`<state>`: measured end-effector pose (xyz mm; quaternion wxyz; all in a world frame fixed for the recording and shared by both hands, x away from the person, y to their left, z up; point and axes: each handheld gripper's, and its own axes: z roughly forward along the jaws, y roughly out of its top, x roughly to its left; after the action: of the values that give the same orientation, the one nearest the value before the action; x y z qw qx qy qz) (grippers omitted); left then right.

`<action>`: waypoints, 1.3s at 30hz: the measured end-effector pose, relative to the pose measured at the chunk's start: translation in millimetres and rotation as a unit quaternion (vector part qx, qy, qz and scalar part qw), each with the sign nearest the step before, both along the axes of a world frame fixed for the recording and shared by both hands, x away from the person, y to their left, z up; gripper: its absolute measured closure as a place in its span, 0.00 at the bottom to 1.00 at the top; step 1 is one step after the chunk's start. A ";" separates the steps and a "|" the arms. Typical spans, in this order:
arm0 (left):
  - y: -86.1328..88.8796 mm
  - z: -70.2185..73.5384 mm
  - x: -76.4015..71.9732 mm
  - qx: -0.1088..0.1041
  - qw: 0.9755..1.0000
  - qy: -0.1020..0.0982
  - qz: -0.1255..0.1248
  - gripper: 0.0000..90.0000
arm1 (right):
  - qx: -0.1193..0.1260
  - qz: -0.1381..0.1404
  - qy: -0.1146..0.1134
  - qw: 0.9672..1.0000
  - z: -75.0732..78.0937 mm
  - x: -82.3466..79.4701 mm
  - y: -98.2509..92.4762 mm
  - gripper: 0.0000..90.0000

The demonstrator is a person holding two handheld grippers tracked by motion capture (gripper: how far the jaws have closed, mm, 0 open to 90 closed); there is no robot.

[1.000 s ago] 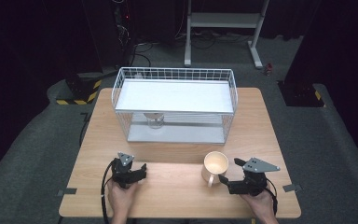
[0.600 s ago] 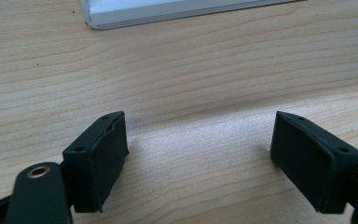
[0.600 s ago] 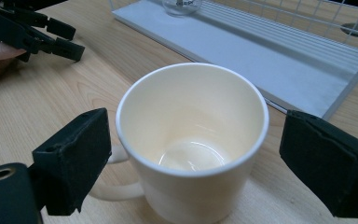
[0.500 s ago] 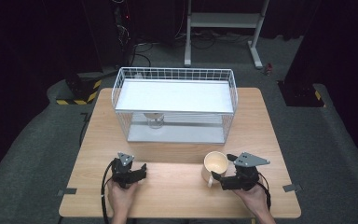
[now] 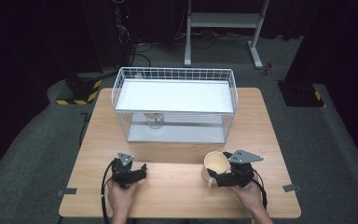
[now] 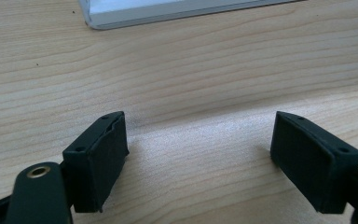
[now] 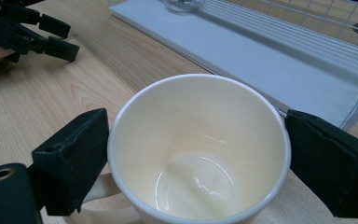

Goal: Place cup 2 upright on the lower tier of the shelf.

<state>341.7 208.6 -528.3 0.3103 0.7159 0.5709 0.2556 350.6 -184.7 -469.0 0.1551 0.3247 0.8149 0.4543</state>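
Note:
A cream mug [image 5: 216, 162] stands upright and empty on the wooden table [image 5: 177, 186], near its front right. My right gripper [image 5: 214, 174] reaches in from the right, and the mug [image 7: 200, 140] sits between its jaws. The black pads [image 7: 74, 158] flank the rim closely on both sides, and I see no squeeze on it. The mug's handle [image 7: 107, 205] points down and to the left in the right gripper view. At the front left, my left gripper [image 5: 131, 169] rests low over bare wood. Its jaws [image 6: 198, 144] are open with nothing between them.
A white wire basket [image 5: 175, 74] with a white shelf stands across the back half of the table. A clear glass [image 5: 154, 120] sits under the shelf on the basket's white base [image 7: 270, 51]. The left gripper [image 7: 51, 35] also shows at the right gripper view's top left.
My right gripper has slid left along the table until its jaws came around the mug. The mug and the left gripper have stayed where they were.

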 end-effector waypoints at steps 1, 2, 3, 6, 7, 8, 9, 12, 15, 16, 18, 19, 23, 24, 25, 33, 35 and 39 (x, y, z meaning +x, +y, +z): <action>0.0 0.0 0.0 0.000 1.000 0.000 0.000 0.21 | -0.001 -0.001 0.001 1.000 -0.2 0.1 0.6 0.10; 0.0 0.0 0.0 0.000 1.000 0.000 0.000 0.21 | -0.001 -0.001 0.001 1.000 -0.4 0.4 1.0 0.10; 0.0 0.0 0.0 0.000 1.000 0.000 0.000 0.21 | -0.003 0.000 0.000 1.000 -0.8 1.2 1.7 0.10; 0.0 0.0 0.0 0.000 1.000 0.000 0.000 0.21 | -0.005 0.000 -0.001 1.000 -1.1 1.6 2.5 0.10; 0.0 0.0 0.0 0.000 1.000 0.000 0.000 0.21 | -0.007 0.000 0.000 1.000 -1.8 2.4 3.2 0.10; 0.0 0.0 0.0 0.000 1.000 0.000 0.000 0.21 | -0.007 0.000 0.002 1.000 -1.9 2.5 3.6 0.10; 0.0 0.0 0.0 0.000 1.000 0.000 0.000 0.21 | -0.008 0.000 0.002 1.000 -2.1 2.9 4.0 0.10; 0.0 0.0 0.0 0.000 1.000 0.000 0.000 0.21 | -0.008 -0.001 0.004 1.000 -2.5 3.3 4.8 0.09; 0.0 0.0 0.0 0.000 1.000 0.000 0.000 0.21 | -0.009 0.001 0.003 1.000 -3.2 4.8 5.4 0.09; -0.1 0.0 -0.1 0.000 1.000 0.000 0.000 0.21 | -0.009 0.002 0.004 1.000 -3.5 5.2 5.6 0.09; 0.0 0.0 0.0 0.000 1.000 0.000 0.000 0.21 | -0.007 0.003 0.005 1.000 -3.9 6.3 5.8 0.09; -0.1 0.0 -0.1 0.000 1.000 0.000 0.000 0.21 | -0.007 0.004 0.005 1.000 -4.1 7.0 6.3 0.09; 0.0 0.0 0.0 0.000 1.000 0.000 0.000 0.21 | -0.006 0.005 0.005 1.000 -4.4 8.1 6.7 0.09; 0.0 0.0 0.0 0.000 1.000 0.000 0.000 0.21 | -0.006 0.006 0.005 1.000 -4.6 8.4 6.8 0.09; 0.0 0.0 0.0 0.000 1.000 0.000 0.000 0.21 | -0.006 0.006 0.006 1.000 -4.6 8.7 6.8 0.09; 0.0 0.0 0.0 0.000 1.000 0.000 0.000 0.21 | -0.011 0.006 0.010 1.000 -3.5 9.3 7.8 0.10; 0.0 0.0 0.0 0.000 1.000 0.000 0.000 0.21 | -0.011 0.006 0.009 1.000 -3.4 9.2 7.9 0.10; 0.0 0.0 0.0 0.000 1.000 0.000 0.000 0.21 | -0.016 0.007 0.003 1.000 -2.7 8.6 8.3 0.10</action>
<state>341.7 208.5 -528.3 0.3104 0.7158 0.5710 0.2555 359.2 -176.4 -471.8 0.1547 0.3174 0.8248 0.4416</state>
